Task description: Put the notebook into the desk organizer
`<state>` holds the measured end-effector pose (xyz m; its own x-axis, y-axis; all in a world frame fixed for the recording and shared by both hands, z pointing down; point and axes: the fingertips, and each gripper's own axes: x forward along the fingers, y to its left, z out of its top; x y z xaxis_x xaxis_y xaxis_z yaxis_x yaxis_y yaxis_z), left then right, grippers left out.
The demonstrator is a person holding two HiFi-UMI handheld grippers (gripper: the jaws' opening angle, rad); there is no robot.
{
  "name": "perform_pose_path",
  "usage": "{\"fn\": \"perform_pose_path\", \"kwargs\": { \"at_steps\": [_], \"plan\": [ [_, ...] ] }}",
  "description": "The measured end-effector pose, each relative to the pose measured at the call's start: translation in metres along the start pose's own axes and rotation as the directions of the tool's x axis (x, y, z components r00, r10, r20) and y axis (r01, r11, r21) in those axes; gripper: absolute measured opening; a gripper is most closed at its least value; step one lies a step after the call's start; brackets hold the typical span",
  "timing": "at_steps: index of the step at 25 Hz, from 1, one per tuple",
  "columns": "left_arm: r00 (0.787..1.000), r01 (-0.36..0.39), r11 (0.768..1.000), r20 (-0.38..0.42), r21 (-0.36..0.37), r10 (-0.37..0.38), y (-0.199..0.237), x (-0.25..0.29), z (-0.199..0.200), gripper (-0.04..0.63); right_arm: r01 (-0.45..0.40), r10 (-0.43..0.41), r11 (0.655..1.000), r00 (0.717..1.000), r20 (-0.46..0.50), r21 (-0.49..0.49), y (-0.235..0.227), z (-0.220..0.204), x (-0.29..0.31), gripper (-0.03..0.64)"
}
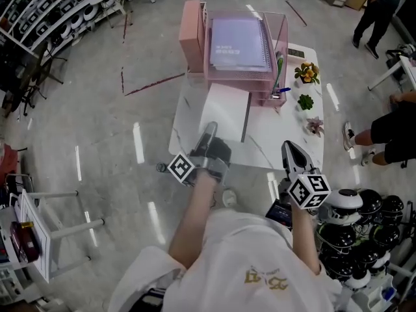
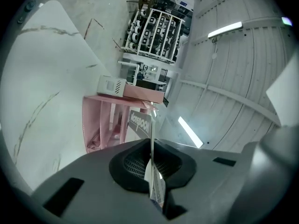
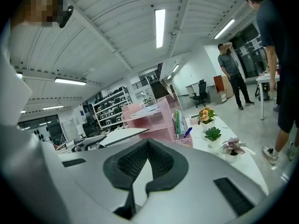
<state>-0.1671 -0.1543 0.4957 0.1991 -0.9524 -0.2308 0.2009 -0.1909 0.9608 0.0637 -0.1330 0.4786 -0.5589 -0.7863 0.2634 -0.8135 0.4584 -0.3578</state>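
Note:
A pale pink notebook (image 1: 226,110) hangs level above the white marble table (image 1: 279,132), in front of the pink desk organizer (image 1: 194,30). My left gripper (image 1: 208,129) is shut on its near edge. In the left gripper view the notebook (image 2: 151,146) shows edge-on between the pads, with the organizer (image 2: 96,125) beyond. A purple notebook (image 1: 239,43) lies on the organizer's top tray. My right gripper (image 1: 288,148) hovers at the table's near right corner, shut and holding nothing. The right gripper view shows the held notebook (image 3: 122,135) and the organizer (image 3: 161,120) ahead of the right gripper (image 3: 148,144).
Three small potted plants (image 1: 306,73) (image 1: 305,101) (image 1: 315,125) line the table's right side. Pens (image 1: 279,69) stand in the organizer's right compartment. People stand at the right (image 1: 390,132) and far right (image 1: 377,8). Helmets (image 1: 364,207) are stacked near my right arm.

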Motion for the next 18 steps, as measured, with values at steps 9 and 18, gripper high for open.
{"fn": "perform_pose_path", "kwargs": {
  "at_steps": [9, 18],
  "plan": [
    [1.0, 0.003, 1.0, -0.03, -0.004, -0.003, 0.003, 0.021, 0.013, 0.028, 0.045, -0.045, 0.999, 0.999, 0.003, 0.002, -0.002, 0.0, 0.003, 0.011],
    [1.0, -0.015, 1.0, -0.004, -0.008, 0.015, 0.02, 0.032, 0.015, 0.028, 0.039, -0.039, 0.999, 0.999, -0.02, -0.002, -0.012, -0.001, 0.006, 0.011]
  ]
}}
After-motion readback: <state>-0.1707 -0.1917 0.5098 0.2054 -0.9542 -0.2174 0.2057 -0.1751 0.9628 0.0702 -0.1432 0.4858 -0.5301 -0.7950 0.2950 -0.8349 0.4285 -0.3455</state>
